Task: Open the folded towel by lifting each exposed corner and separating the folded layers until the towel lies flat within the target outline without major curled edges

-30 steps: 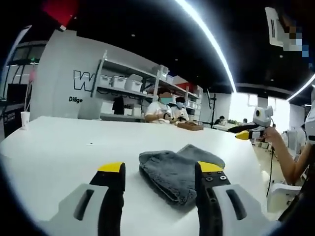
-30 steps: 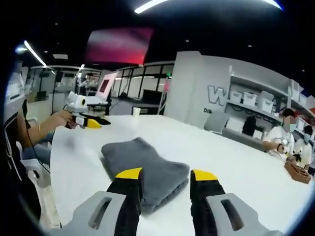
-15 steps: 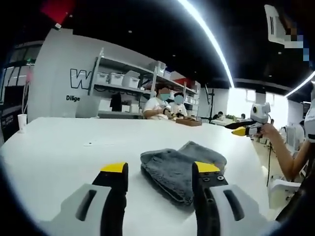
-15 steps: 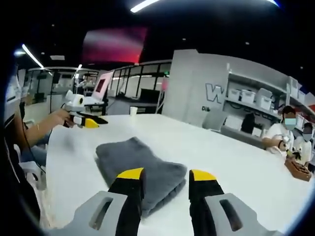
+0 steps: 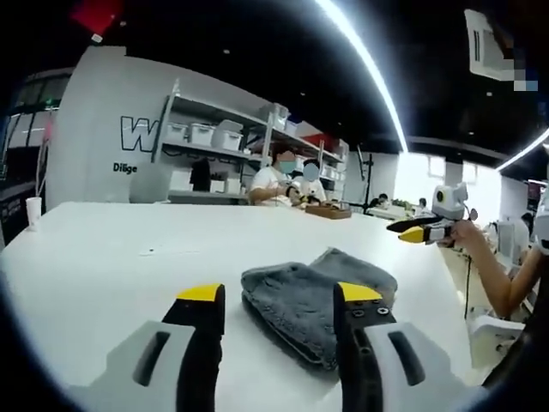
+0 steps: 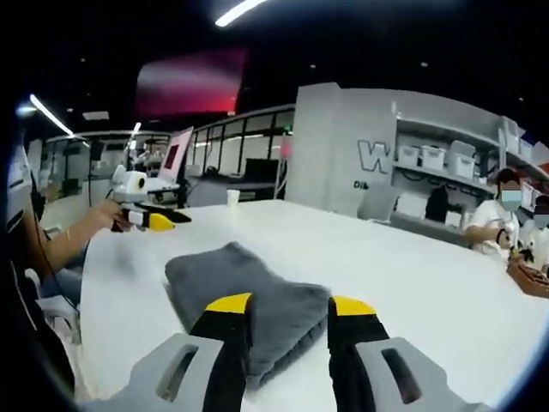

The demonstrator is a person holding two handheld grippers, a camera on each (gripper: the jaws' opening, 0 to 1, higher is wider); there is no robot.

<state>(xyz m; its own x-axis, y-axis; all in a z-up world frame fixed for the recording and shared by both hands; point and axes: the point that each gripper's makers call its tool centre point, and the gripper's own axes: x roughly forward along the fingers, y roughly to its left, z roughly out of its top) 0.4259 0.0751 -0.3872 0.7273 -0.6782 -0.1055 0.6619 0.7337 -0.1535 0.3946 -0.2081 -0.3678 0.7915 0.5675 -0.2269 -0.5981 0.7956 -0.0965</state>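
The towel (image 5: 313, 287) is grey and plush, with a nubbly pile; it lies folded into a thick, roughly rectangular pad on the white counter (image 5: 103, 257); stacked layers show as a rounded fold along its near edge in the left gripper view; in the right gripper view the towel (image 6: 244, 296) sits flat, its upper layer smooth, its far corner slightly raised.
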